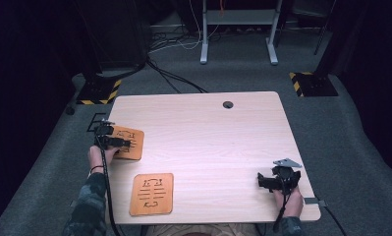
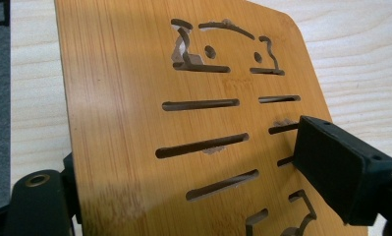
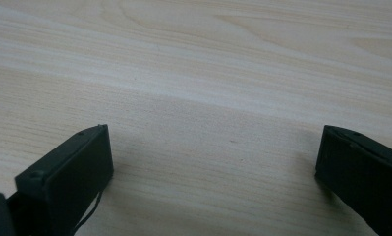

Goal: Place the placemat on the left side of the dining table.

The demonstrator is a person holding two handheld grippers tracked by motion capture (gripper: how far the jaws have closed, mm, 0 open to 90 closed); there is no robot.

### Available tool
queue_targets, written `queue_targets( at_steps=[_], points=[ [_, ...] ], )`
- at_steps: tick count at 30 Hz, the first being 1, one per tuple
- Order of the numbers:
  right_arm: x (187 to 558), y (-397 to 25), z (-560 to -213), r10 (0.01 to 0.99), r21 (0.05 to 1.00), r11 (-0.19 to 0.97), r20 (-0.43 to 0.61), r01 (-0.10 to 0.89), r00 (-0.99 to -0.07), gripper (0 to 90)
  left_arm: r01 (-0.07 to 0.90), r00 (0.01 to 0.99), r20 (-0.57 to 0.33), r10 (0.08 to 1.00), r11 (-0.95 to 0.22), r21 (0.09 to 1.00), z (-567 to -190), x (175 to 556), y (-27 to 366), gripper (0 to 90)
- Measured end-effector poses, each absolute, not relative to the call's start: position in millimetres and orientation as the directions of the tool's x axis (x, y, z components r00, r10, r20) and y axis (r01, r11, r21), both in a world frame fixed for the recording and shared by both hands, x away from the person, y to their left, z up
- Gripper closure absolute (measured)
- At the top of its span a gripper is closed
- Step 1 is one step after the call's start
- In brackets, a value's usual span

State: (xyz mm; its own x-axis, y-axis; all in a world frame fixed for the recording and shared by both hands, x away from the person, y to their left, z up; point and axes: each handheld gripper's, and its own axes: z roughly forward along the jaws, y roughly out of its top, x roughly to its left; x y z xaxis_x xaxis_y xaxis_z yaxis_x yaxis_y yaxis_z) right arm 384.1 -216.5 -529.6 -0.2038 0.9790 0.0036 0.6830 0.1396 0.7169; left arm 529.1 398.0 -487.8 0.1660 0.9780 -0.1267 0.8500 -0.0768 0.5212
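The left gripper [image 1: 126, 143] is closed on a flat orange-brown bamboo board with cut-out slots [image 2: 134, 98] at the left side of the pale wooden table [image 1: 208, 132]. In the left gripper view, one black jaw lies on top of the board at its right part, over the ends of the short slots, and the other jaw is seen at the lower left, under the board's near edge. The board passes between the two jaws, so this gripper holds it by the edge that is closest to the hand. From this gripper, the board stretches forward and its far corner is over the table surface. The board looks a little tilted against the table, but I cannot tell how much of it is lifted.

A second flat orange-brown bamboo board with the same cut-out pattern [image 1: 152, 193] lies flat on the table, near the front edge, to the right of the left forearm [image 1: 88, 206] and apart from the held board.

The right gripper [image 1: 268, 181] rests near the right front corner of the table, well apart from both boards. In the right gripper view, its two black jaws stand wide apart, with bare pale wood between them and in front of them. Nothing is between these jaws.
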Motion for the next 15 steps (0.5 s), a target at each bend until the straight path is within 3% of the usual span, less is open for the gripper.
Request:
queue_targets(
  at_steps=[15],
  points=[
    [384.1, -216.5, -529.6, 0.979, 0.717, 0.140, 0.004, 0.683, -0.204, 0.0, 0.853, 0.160, -0.135, 0.978, -0.068, 0.517, -493.8, 529.3, 401.0, 9.7]
  ],
)
